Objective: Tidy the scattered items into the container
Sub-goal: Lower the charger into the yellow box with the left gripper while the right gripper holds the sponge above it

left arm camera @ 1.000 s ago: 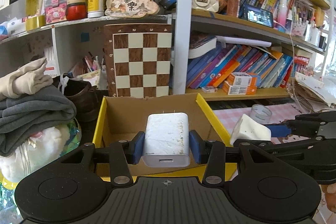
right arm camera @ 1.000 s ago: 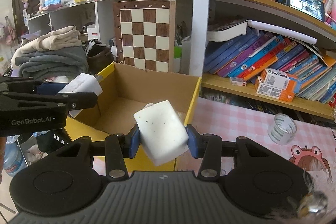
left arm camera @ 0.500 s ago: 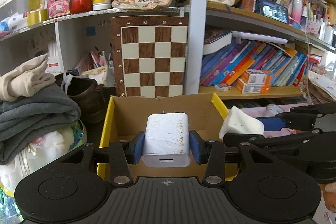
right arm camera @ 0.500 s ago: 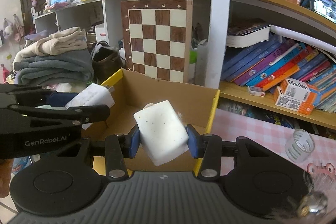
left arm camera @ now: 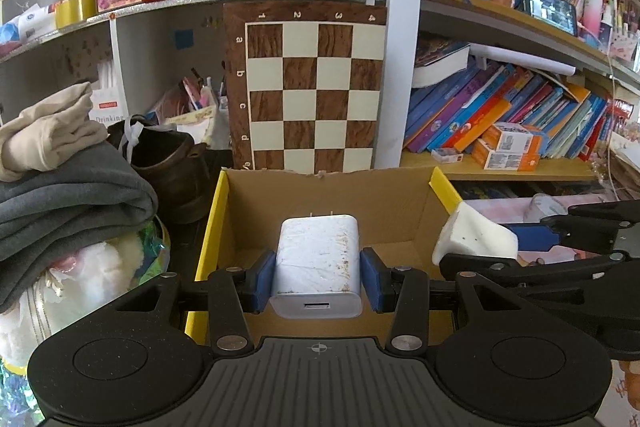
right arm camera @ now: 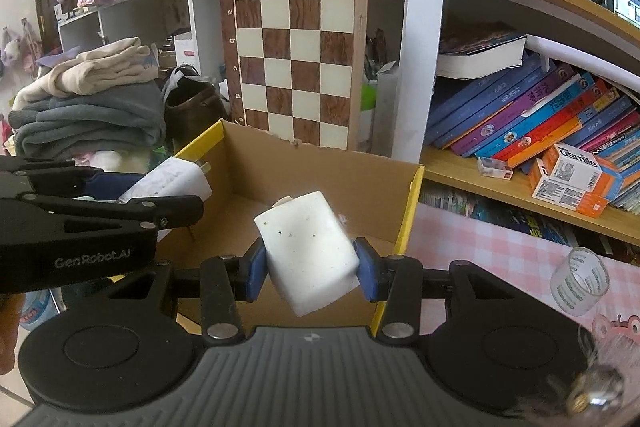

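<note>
Left gripper (left arm camera: pixel 316 281) clamps a white charger (left arm camera: pixel 316 263) by its flat sides, prongs pointing away, held over the open cardboard box (left arm camera: pixel 400 203); it looks light, rigid and smooth, so the side grip suits it. Yellow box edges (left arm camera: pixel 212 219) stand clear on both sides. From the right wrist, the right gripper (right arm camera: pixel 308 269) grasps a second white charger (right arm camera: pixel 308 247), tilted between the pads, above the box's near wall (right arm camera: pixel 404 227). Room inside seems ample, though the two grippers crowd each other.
</note>
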Demonstrator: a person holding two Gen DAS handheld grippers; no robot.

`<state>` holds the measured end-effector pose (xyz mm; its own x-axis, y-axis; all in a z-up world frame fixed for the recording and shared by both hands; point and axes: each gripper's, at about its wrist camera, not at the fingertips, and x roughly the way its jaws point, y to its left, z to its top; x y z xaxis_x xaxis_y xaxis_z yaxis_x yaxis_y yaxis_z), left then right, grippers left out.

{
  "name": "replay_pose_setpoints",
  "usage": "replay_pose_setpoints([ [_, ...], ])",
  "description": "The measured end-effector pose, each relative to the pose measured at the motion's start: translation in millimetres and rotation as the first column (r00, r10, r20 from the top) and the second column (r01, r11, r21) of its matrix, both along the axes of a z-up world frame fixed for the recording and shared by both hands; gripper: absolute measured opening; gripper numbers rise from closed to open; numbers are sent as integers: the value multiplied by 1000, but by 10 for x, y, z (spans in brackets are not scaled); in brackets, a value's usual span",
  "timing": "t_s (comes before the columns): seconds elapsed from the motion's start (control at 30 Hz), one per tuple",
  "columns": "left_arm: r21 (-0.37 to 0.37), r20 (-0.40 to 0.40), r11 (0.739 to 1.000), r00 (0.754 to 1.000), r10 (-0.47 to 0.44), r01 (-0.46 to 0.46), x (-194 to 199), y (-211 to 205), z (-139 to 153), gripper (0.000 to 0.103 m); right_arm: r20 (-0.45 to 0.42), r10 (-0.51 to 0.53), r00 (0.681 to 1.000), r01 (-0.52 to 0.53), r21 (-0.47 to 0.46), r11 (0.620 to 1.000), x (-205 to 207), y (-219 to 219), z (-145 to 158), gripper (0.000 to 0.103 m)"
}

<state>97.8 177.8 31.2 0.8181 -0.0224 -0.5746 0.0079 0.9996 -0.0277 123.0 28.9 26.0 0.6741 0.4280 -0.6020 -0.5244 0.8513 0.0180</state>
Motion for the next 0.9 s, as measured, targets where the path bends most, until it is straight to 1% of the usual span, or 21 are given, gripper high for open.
replay_pose_setpoints([
  [0.23, 22, -30, 1000, 1000, 0, 1, 164, 22, -64, 43, -8, 6, 1000, -6, -5, 1000, 65, 40, -49, 43],
  [0.4, 35, -55, 999, 998, 4, -2, 360, 51, -115, 43, -16, 12, 1000, -13, -7, 1000, 98, 74, -82, 43],
  [0.67, 26, -120, 1000, 993, 15, -12, 651, 108, -244, 43, -15, 32, 999, -32, -15, 999, 134, 123, -112, 43],
  [0.9, 55, -157, 998, 987, 15, -7, 836, 110, -321, 43, -27, 42, 999, -42, -22, 999, 188, 167, -177, 43],
])
